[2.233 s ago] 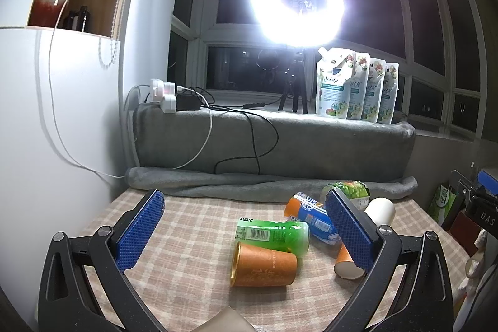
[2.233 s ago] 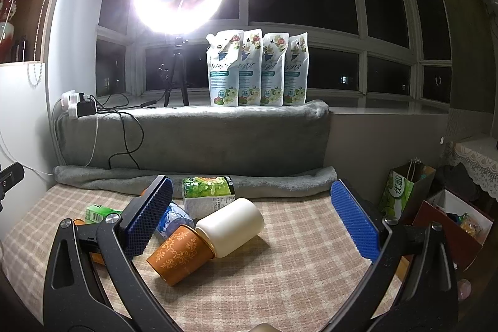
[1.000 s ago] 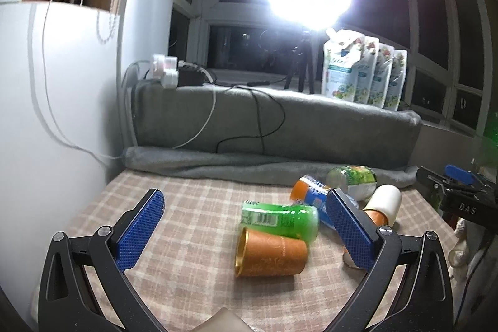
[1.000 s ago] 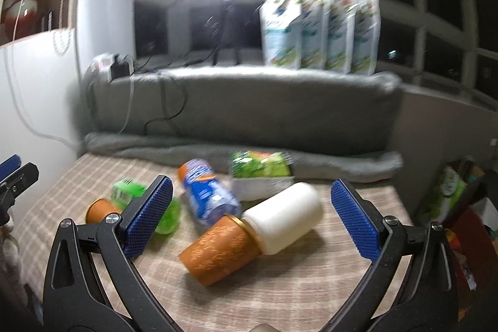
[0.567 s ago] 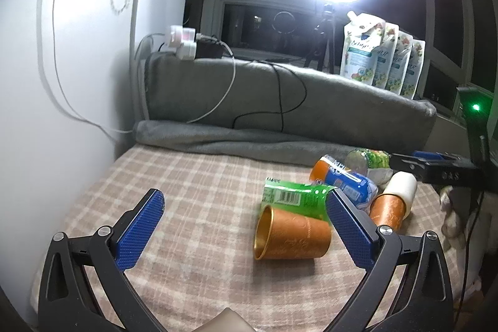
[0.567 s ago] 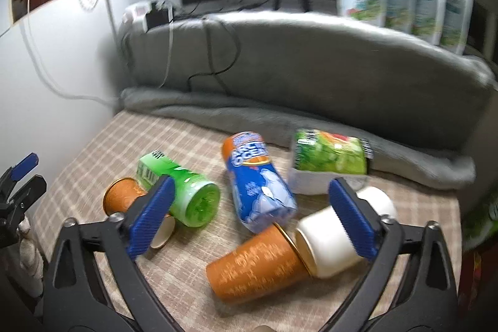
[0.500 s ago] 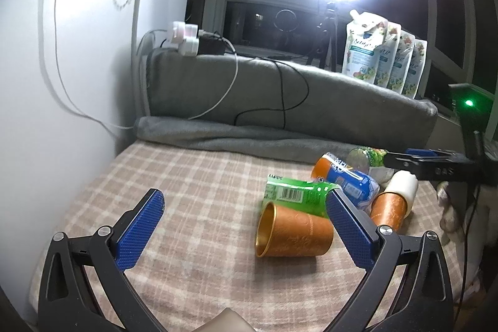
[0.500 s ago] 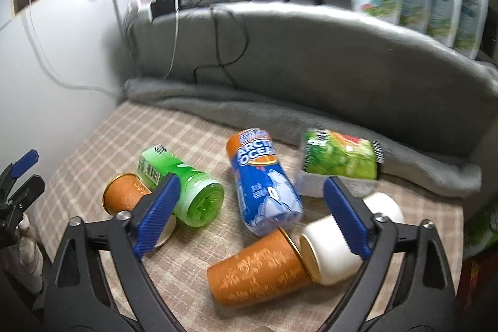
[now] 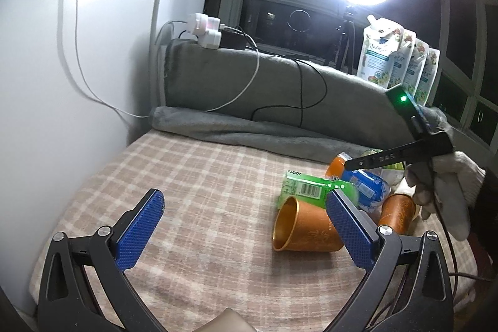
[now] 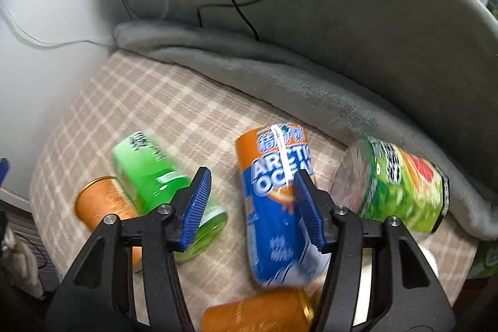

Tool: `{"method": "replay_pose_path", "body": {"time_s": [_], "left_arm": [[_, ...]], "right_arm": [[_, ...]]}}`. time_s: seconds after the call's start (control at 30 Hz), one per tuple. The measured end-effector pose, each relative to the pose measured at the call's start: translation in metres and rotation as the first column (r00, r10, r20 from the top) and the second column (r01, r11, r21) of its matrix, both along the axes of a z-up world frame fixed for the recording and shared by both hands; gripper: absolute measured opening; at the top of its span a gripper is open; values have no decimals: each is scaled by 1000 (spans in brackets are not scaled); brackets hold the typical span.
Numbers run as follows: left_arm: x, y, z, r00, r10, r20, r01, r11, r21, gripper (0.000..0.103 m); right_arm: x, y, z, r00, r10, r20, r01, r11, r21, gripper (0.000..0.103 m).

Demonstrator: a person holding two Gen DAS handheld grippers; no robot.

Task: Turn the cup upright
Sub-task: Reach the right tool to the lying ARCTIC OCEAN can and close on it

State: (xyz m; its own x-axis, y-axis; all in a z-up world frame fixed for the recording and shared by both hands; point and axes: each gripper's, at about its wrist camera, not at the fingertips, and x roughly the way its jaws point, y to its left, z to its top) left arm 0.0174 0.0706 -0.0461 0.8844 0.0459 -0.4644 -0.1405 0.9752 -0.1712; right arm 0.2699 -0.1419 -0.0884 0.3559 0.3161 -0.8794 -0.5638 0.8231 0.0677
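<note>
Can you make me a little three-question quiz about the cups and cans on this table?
1. True or false: the orange cup nearest the left gripper stands upright.
2. Which can lies between the fingers of the right gripper? A) the green can B) the blue can C) the melon can
3. Fill in: both grippers are ____ and hold nothing.

Key
1. False. It lies on its side on the checked cloth, mouth toward the left.
2. B. The blue and orange can shows in the gap, apparently below the pads and not gripped.
3. Open.
</note>
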Motion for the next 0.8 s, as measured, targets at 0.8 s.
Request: {"method": "replay_pose_path", "body": {"time_s": [0.8], "left_arm": [[3,9,-3,1000,11,-3,-11,1000,-23,103]], "right_arm": [[30,34,-37,993,116,-31,-120,957,-266,65]]}}
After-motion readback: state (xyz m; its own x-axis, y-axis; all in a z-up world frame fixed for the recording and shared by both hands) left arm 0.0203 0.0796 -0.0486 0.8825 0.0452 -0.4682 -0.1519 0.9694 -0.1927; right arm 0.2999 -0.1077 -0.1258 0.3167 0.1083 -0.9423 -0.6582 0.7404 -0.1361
